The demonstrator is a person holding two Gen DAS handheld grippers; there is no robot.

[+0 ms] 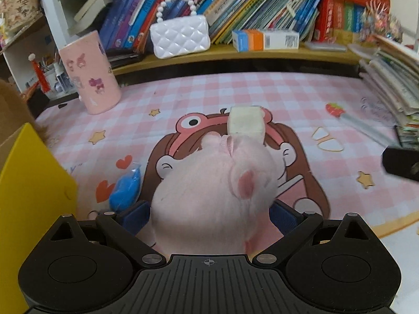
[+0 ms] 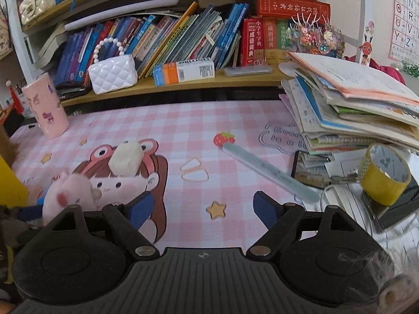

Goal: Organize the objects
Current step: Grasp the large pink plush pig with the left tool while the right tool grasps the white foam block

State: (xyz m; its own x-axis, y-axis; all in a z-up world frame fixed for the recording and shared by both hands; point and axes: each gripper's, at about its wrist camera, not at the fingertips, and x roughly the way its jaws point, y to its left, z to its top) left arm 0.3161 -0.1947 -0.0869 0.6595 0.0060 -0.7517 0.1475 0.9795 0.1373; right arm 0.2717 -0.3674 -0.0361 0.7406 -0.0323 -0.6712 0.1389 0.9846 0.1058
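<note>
The left gripper point(image 1: 209, 209) is clamped on a pink plush toy point(image 1: 212, 191), its blue pads pressed into the fluffy sides, above the cartoon girl printed on the bench's mat point(image 1: 262, 91). The toy looks light, soft and squashy, so a hold across the fat middle suits it; it should not slip. Beyond the girl's hat sits a white foam block point(image 1: 246, 123), likely light and crushable. The right gripper point(image 2: 203, 205) stands apart, empty.

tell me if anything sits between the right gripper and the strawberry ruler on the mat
Nothing visible does. The right gripper is open over bare mat, and the strawberry ruler lies ahead to its right with only rubber bands off to the left.
</note>
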